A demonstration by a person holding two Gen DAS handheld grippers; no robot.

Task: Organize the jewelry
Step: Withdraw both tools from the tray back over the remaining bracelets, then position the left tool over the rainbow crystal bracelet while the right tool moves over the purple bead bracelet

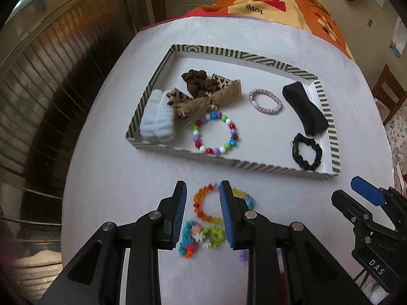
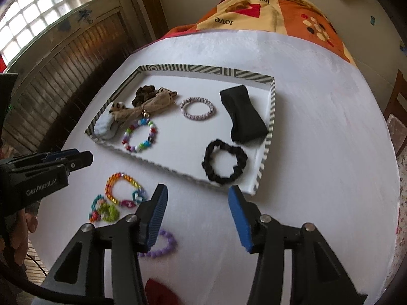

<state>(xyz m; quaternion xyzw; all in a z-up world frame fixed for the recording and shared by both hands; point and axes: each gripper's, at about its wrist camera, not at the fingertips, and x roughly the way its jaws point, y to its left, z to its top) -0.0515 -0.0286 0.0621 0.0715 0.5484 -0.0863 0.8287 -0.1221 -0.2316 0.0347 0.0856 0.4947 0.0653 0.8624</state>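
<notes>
Straddling the rainbow bead bracelet (image 1: 203, 204) low in the frame, the left gripper (image 1: 202, 193) has its jaws apart, gripping nothing — the striped tray (image 1: 323, 96) sits above. The right gripper (image 2: 197, 198) gapes wide, empty, a purple bracelet (image 2: 162, 245) beside its left finger.

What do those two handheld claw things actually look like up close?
Both are black plastic clamps. The left gripper and right gripper have blue ribbed finger pads, silver pivot bolts and triangular cut-outs. White lettering reads "GenRobot.AI" on the left, "DAS" on the right.
</notes>
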